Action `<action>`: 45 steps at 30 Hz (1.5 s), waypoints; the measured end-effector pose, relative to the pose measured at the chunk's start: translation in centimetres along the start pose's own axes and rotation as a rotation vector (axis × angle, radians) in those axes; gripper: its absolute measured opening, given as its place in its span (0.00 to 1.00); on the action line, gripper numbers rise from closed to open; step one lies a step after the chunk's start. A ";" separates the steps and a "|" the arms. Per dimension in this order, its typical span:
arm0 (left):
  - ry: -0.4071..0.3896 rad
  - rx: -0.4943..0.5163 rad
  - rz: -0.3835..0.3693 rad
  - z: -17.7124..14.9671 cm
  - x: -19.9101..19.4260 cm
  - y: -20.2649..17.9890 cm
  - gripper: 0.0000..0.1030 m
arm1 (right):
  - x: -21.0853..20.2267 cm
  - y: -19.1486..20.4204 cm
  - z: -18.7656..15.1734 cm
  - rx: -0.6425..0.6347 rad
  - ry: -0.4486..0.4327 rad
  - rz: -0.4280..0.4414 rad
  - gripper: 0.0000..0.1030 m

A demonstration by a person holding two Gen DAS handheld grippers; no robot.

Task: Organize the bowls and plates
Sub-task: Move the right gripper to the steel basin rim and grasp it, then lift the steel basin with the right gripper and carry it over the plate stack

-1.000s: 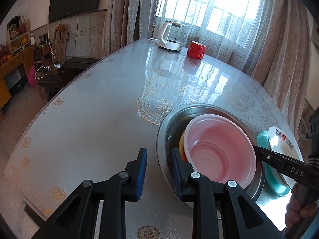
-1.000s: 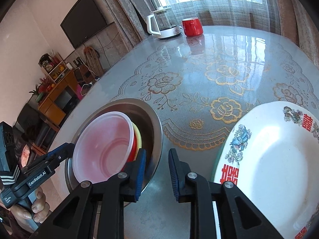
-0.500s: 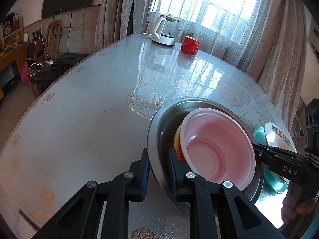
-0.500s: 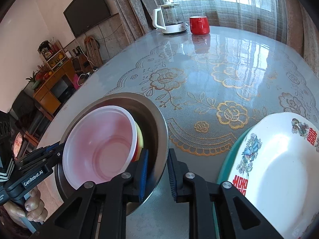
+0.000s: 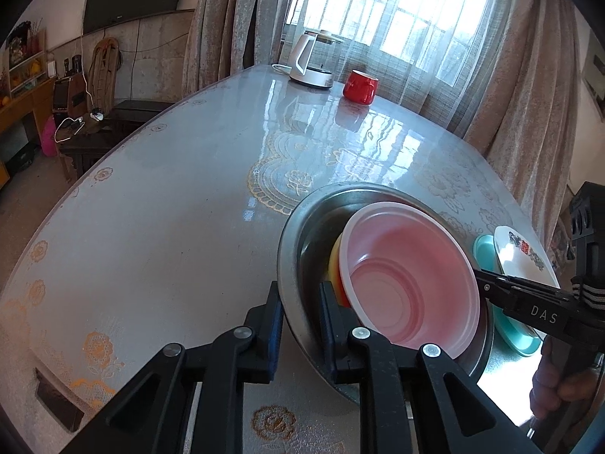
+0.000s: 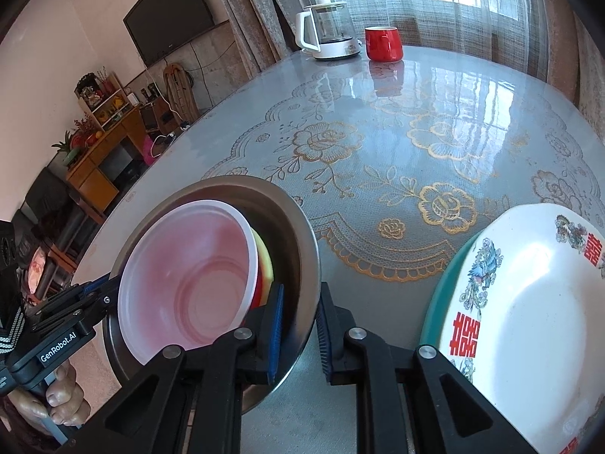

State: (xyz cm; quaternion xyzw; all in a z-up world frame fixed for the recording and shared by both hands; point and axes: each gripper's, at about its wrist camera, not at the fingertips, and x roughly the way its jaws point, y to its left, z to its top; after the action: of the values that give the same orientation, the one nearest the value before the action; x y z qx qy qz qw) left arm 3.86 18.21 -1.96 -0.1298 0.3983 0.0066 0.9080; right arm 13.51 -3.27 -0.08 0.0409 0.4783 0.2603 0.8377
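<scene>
A steel basin [image 5: 302,227] [image 6: 298,234] holds a stack of bowls: a translucent pink bowl [image 5: 408,280] [image 6: 189,276] on top, yellow and red bowls under it. The basin sits tilted, lifted off the table at both sides. My left gripper [image 5: 300,306] is shut on the basin's near rim. My right gripper [image 6: 300,325] is shut on the opposite rim. A white patterned plate [image 6: 529,321] [image 5: 522,253] lies on a teal plate [image 6: 438,302] to the right of the basin.
A white kettle [image 5: 310,60] [image 6: 329,34] and a red mug [image 5: 359,85] [image 6: 383,43] stand at the far end of the glossy table [image 5: 170,208] [image 6: 416,132]. Curtains and a window are behind them. A TV and shelves line the left wall.
Both grippers have closed from open onto the basin's rim, one on each side. The basin now stands higher and more tilted than a second ago.
</scene>
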 end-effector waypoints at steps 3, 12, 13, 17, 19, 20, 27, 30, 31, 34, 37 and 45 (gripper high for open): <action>0.004 -0.006 -0.004 -0.3 -0.3 -0.1 0.16 | -0.3 -0.2 -0.3 0.017 0.001 0.014 0.17; -0.016 -0.008 -0.002 -0.3 -1.7 -0.8 0.16 | -1.9 -0.5 -0.5 0.054 -0.028 0.056 0.17; -0.017 -0.007 -0.004 -0.2 -1.8 -0.9 0.16 | -2.0 -0.6 -0.5 0.062 -0.032 0.061 0.17; -0.018 -0.005 -0.008 0.1 -2.1 -1.3 0.16 | -2.9 -1.0 -0.5 0.089 -0.051 0.088 0.17; -0.016 -0.004 -0.016 0.2 -2.3 -1.6 0.16 | -3.5 -1.3 -0.6 0.098 -0.065 0.096 0.17; -0.017 -0.001 -0.017 0.3 -2.4 -1.8 0.16 | -3.8 -1.4 -0.5 0.100 -0.073 0.098 0.17; -0.035 0.040 -0.042 1.1 -2.9 -3.8 0.16 | -5.9 -2.5 -0.5 0.114 -0.118 0.098 0.17; -0.038 0.057 -0.057 1.6 -3.0 -4.8 0.16 | -6.9 -3.2 -0.6 0.132 -0.140 0.098 0.17; -0.037 0.063 -0.063 1.7 -3.0 -5.2 0.16 | -7.2 -3.6 -0.7 0.140 -0.146 0.099 0.17; -0.036 0.085 -0.082 2.2 -2.8 -6.5 0.16 | -8.2 -4.7 -0.9 0.171 -0.166 0.104 0.17; -0.033 0.115 -0.102 2.7 -2.6 -8.3 0.16 | -9.4 -5.9 -1.1 0.185 -0.189 0.087 0.17; -0.009 0.190 -0.179 3.9 -1.2 -13.8 0.16 | -13.0 -10.2 -2.2 0.277 -0.258 0.042 0.17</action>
State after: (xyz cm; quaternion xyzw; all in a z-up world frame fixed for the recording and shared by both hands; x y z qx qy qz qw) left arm 7.40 5.94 4.62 -0.0782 0.3798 -0.1119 0.9149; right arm 10.47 -18.58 5.64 0.1989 0.3971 0.2019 0.8729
